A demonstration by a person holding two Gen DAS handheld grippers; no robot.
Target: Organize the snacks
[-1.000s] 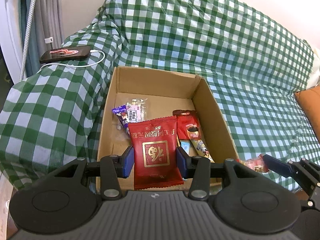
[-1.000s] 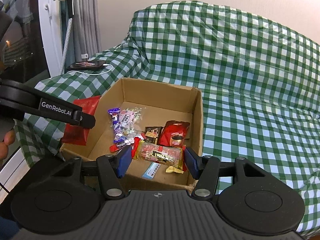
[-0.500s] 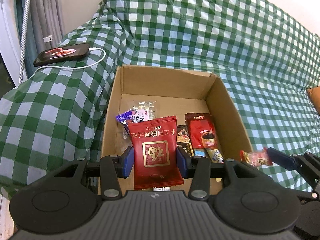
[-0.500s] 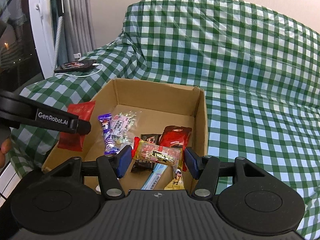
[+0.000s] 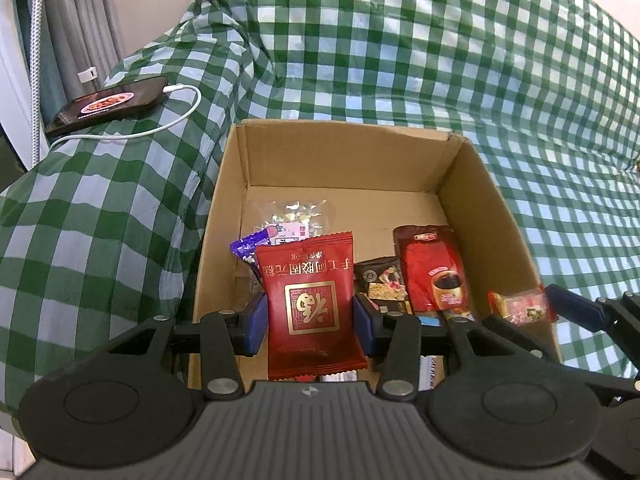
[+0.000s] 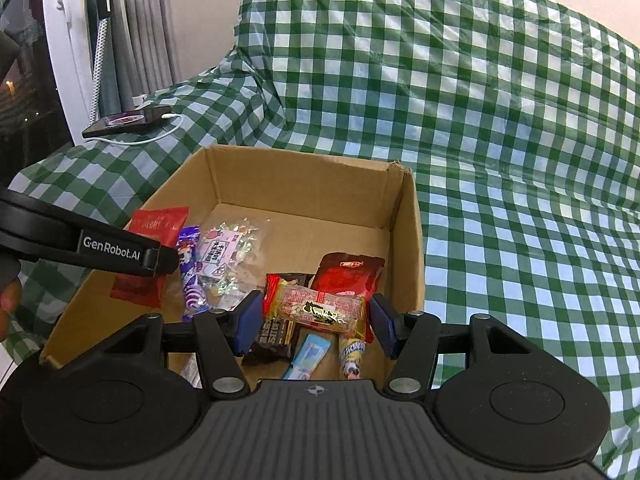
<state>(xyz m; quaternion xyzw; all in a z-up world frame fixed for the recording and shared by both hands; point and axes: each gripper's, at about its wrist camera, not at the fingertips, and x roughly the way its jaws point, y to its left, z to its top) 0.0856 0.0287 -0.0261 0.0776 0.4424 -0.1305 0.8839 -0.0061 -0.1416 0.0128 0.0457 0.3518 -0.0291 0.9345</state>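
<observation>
We hold the left gripper [image 5: 309, 322] over the near left part of the cardboard box [image 5: 344, 160], its blue fingers [image 5: 256, 322] pinching a red square packet [image 5: 310, 304] by its two sides, the packet standing upright with gold print facing us. From the right wrist view the same packet [image 6: 150, 256] hangs above the box's left wall, just beside a purple wrapper [image 6: 190, 276].

Our right gripper [image 6: 316, 322] hovers over the near right part of the box, its fingers [image 6: 383, 326] pinching a clear-and-red nut bar [image 6: 318, 308] held crosswise by its ends. In the left wrist view that bar [image 5: 520, 306] shows above the box's right wall.

Inside the box, loose snacks lie on the floor: a clear sparkly bag with a pink label [image 6: 224, 252] at the left, a dark red coffee sachet [image 6: 348, 276] near the right wall, a dark chocolate wrapper [image 6: 274, 334], a light blue stick [image 6: 310, 356] and a small yellow-ended candy [image 6: 351, 354] at the near edge.

The box sits on a sofa under a green checked cover [image 6: 500, 140]. On the far left armrest lies a phone [image 5: 108, 104] with a white cable [image 5: 160, 130] plugged in.
</observation>
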